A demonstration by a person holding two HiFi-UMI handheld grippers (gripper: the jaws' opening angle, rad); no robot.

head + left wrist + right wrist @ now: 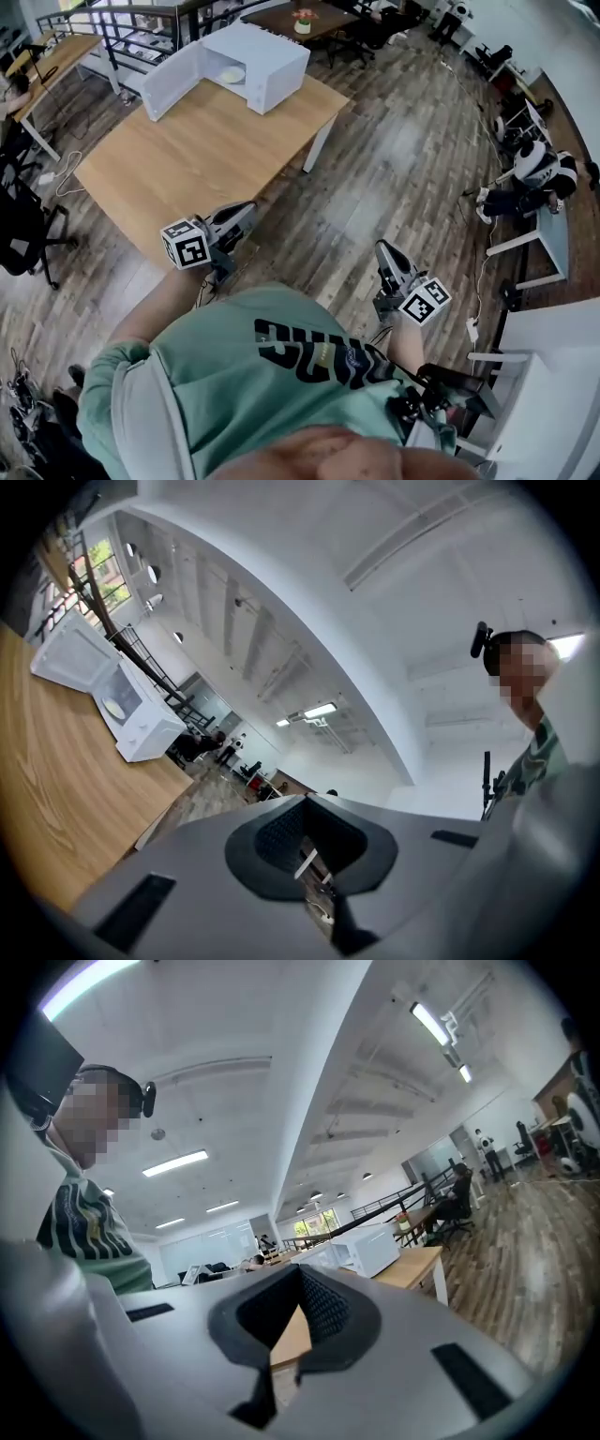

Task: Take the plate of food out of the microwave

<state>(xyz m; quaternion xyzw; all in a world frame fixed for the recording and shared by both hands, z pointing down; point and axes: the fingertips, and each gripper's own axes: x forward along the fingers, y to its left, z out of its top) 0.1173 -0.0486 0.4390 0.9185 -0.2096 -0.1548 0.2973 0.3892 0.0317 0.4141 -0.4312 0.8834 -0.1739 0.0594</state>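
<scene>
Microwave [375, 1249] hides plate [232, 74] from right gripper view, not head view.

We counted one microwave [272, 56] at far left, one plate [232, 74] inside it, one wooden table [187, 159], and two grippers near: left gripper [247, 212], right gripper [383, 249].

Table [187, 150] is pale wood, smooth matt top with visible grain. Floor [403, 159] is darker wood planks with a slight sheen. Microwave [272, 66] has a smooth white casing, can't tell if it's metal or plastic. Left gripper [246, 211] and right gripper [382, 246] have matt grey plastic shells, and the pads [323, 1307] are black with a rough dotted texture. Shirt [234, 356] is soft green cloth.
</scene>
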